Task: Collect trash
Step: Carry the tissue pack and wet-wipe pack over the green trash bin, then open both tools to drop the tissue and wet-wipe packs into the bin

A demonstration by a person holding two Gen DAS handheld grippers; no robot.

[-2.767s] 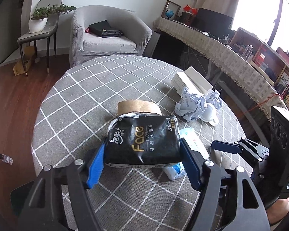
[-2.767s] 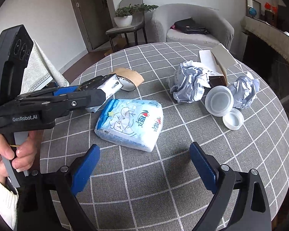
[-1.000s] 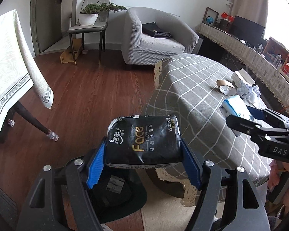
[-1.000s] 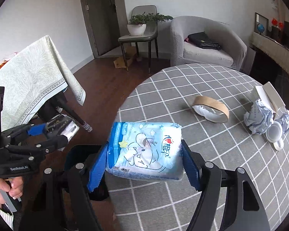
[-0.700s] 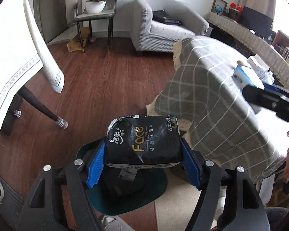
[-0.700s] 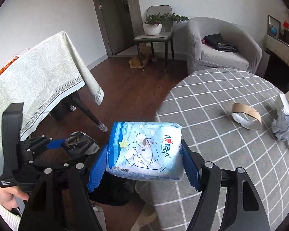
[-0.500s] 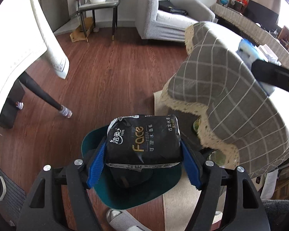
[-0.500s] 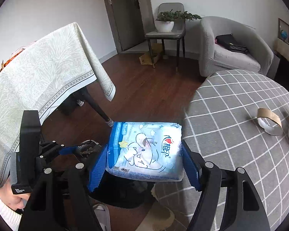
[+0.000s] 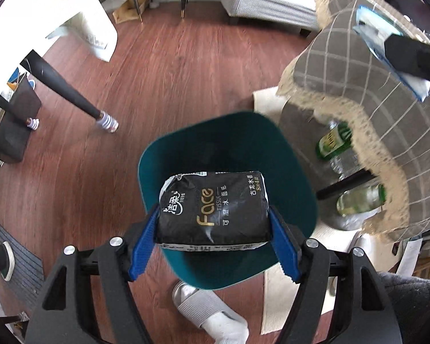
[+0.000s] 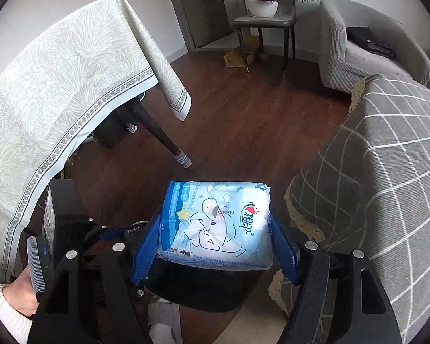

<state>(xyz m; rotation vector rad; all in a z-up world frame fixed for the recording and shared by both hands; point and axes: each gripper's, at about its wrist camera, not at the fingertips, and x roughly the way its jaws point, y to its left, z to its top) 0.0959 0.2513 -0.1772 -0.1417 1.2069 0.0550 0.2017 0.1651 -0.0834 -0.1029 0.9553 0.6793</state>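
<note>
My left gripper (image 9: pixel 213 236) is shut on a black tissue pack (image 9: pixel 213 207) with gold "Face" lettering, held straight above the open mouth of a teal bin (image 9: pixel 286 157) on the floor. My right gripper (image 10: pixel 215 243) is shut on a light blue tissue pack (image 10: pixel 218 223), hanging over the floor beside the round table. The bin's dark rim (image 10: pixel 200 295) shows just under that pack. In the left wrist view the blue pack (image 9: pixel 387 46) and the right gripper's black finger sit at the upper right. The left gripper's body (image 10: pixel 63 229) and a hand (image 10: pixel 23 295) show at the lower left of the right wrist view.
A grey checked tablecloth (image 9: pixel 387 109) with lace trim hangs right of the bin, with bottles (image 9: pixel 334 140) under it. A slippered foot (image 9: pixel 212 315) stands at the bin's near side. A second table with a pale cloth (image 10: pixel 57 86) stands left; an armchair (image 10: pixel 367 54) and a plant chair (image 10: pixel 265 14) lie beyond.
Both grippers have swung off the round table toward the floor, each keeping its pack. The left one sank until the black pack hangs over the bin's mouth.
</note>
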